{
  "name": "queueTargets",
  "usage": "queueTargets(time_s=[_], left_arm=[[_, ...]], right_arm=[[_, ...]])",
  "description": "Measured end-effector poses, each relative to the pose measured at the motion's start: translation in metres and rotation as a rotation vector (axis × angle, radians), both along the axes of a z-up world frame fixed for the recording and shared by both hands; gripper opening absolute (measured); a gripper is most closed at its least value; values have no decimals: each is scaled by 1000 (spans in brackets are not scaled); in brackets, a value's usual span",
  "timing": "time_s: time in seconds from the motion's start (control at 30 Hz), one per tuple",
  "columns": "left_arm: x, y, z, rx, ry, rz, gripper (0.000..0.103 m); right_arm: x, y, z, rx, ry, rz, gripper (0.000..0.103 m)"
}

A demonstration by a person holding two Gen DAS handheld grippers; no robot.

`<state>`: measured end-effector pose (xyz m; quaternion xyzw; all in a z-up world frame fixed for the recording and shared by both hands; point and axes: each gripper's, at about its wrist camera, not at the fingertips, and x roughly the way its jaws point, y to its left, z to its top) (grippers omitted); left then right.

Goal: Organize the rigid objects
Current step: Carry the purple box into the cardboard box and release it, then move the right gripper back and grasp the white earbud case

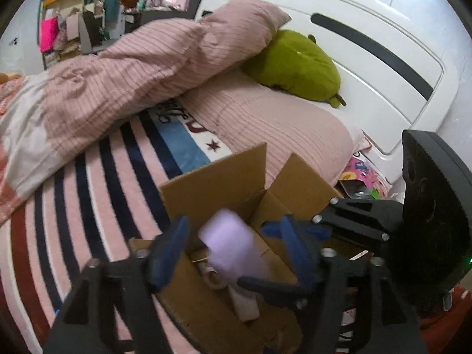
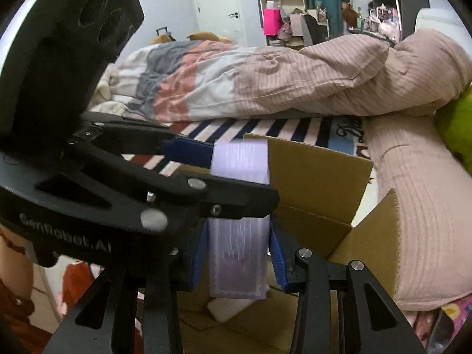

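A pale purple rigid box (image 2: 239, 253) is upright between the blue pads of my right gripper (image 2: 238, 261), which is shut on it over an open cardboard box (image 2: 318, 177) on the bed. My left gripper (image 2: 224, 177) crosses in front from the left; its blue finger (image 2: 188, 153) touches the purple box's upper part. In the left wrist view the purple box (image 1: 233, 244) is blurred between the left gripper's (image 1: 233, 236) spread blue fingers (image 1: 174, 247), and the right gripper (image 1: 298, 233) enters from the right. The cardboard box (image 1: 212, 183) holds a white item (image 1: 244, 303).
The cardboard box stands on a striped blanket (image 1: 97, 183). A pink ribbed duvet (image 1: 141, 70), a pink pillow (image 2: 419, 206) and a green plush (image 1: 298, 65) lie behind it. A white headboard (image 1: 368, 59) is at the back right. Cluttered shelves (image 2: 283, 14) stand across the room.
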<state>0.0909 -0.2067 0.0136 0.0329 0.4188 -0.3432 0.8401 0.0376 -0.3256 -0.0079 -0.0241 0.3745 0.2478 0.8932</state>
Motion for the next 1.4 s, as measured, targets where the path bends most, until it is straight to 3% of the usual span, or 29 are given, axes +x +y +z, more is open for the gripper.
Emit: queueTargets(time_s=[0.07, 0.2, 0.3, 0.4, 0.57, 0.7, 0.8, 0.93, 1.07, 1.2, 1.27, 1.4], left_arm=[[-6, 14, 6, -18, -21, 19, 69], [-25, 59, 23, -21, -99, 104, 70], [-37, 99, 29, 0, -139, 188, 71], [-52, 151, 29, 8, -156, 291, 71], [-67, 224, 7, 11, -145, 414, 73], [-71, 269, -24, 4, -109, 478, 73], [-69, 291, -48, -11, -68, 506, 73], [-62, 308, -71, -15, -28, 530, 73], [-58, 318, -85, -16, 0, 539, 73], [-54, 322, -92, -24, 15, 544, 73], [-55, 322, -93, -29, 20, 546, 73], [-58, 319, -91, -26, 20, 544, 73]], right_arm=[[-5, 1, 1, -6, -16, -4, 54], [-7, 17, 8, 4, -55, 18, 55], [-20, 49, 22, 60, -111, 121, 55], [-29, 87, 28, 55, -118, 191, 55], [-29, 165, 13, 40, -42, 324, 55], [-13, 215, -26, -21, 45, 357, 55], [11, 235, -63, -92, 83, 305, 55], [44, 241, -93, -179, 52, 167, 54], [76, 231, -108, -175, 77, 69, 49], [91, 233, -120, -83, 187, 136, 46], [83, 236, -119, -88, 173, 150, 31], [69, 240, -111, -127, 123, 179, 21]])
